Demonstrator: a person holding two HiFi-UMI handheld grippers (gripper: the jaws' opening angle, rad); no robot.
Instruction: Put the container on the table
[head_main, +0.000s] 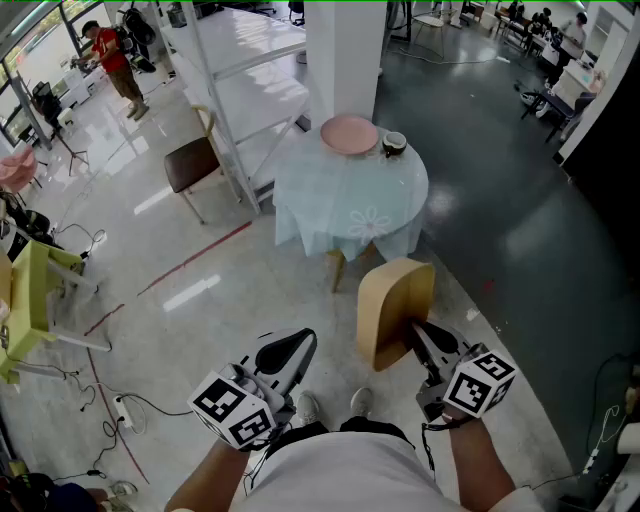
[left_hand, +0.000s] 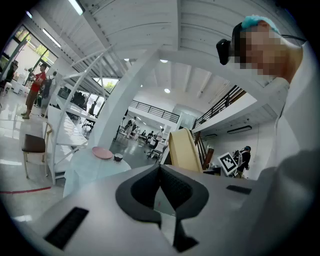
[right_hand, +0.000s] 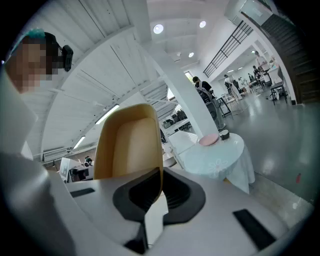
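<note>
Container (head_main: 392, 305), table (head_main: 340, 205) ahead bearing plate (head_main: 349, 134), cup (head_main: 394, 144)

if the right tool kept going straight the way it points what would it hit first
Probably the round table under the pale blue cloth, though depth is unclear; the right tool is shut on the tan curved container.

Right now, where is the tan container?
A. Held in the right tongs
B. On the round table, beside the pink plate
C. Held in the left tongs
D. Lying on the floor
A: in the right gripper view the right tongs are closed on the rim of the tan container, and the head view shows it not yet at the table.
</note>
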